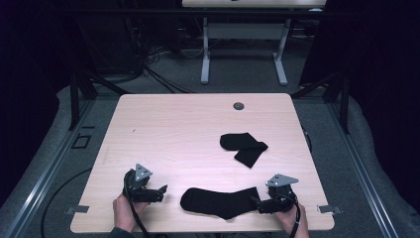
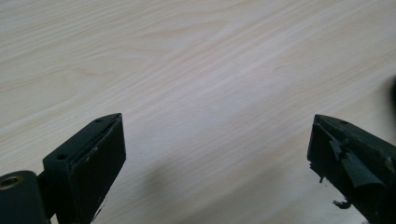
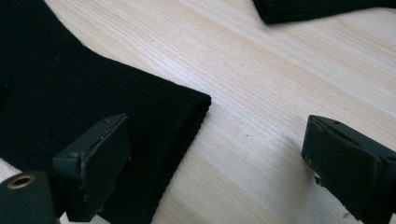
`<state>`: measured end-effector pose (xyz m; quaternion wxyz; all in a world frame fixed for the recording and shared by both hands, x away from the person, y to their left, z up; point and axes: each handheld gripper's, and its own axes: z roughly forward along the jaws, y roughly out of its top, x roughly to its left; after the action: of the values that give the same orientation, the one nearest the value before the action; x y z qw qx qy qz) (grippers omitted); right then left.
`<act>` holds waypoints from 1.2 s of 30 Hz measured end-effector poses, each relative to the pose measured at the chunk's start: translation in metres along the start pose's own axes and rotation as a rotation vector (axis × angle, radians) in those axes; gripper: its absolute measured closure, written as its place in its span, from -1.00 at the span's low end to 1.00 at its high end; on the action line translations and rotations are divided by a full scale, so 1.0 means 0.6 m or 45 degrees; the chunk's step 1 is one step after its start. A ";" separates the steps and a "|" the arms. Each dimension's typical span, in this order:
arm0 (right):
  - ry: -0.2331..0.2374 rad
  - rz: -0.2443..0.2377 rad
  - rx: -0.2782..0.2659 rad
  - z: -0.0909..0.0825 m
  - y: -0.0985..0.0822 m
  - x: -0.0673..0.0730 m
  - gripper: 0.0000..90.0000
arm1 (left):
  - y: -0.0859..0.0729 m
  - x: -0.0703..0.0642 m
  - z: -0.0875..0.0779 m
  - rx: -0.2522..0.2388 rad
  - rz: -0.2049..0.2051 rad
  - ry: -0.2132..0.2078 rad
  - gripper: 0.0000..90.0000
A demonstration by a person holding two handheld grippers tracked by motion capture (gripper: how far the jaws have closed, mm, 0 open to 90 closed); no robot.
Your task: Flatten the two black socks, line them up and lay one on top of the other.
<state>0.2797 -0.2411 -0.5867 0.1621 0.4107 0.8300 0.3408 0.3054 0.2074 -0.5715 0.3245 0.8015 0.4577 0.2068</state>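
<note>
A black sock (image 1: 220, 202) lies flat along the front of the pale wooden table (image 1: 198, 124), toe to the left and cuff to the right. My left gripper (image 1: 161, 191) rests just left of its toe. In the left gripper view that gripper (image 2: 217, 126) stands open over bare wood. My right gripper (image 1: 257, 201) sits at the sock's cuff. In the right gripper view it (image 3: 219, 121) is open, one jaw above the ribbed cuff (image 3: 140, 116), the other over wood. A second black sock (image 1: 242, 147), folded, lies farther back on the right; its edge (image 3: 317, 9) shows at the top.
A small round grommet (image 1: 238, 105) sits near the table's far edge. Beyond the table stand another desk's white legs (image 1: 205, 54) and floor cables (image 1: 158, 74). Dark frame posts flank the table on both sides.
</note>
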 end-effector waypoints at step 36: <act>-0.064 -0.008 -0.032 -0.028 0.107 -0.066 -1.00 | -0.010 0.024 0.040 -0.004 0.004 -0.058 -0.96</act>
<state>0.3314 -0.2519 -0.5303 0.1892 0.4143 0.8226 0.3403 0.3241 0.2140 -0.5921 0.3356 0.8063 0.4486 0.1898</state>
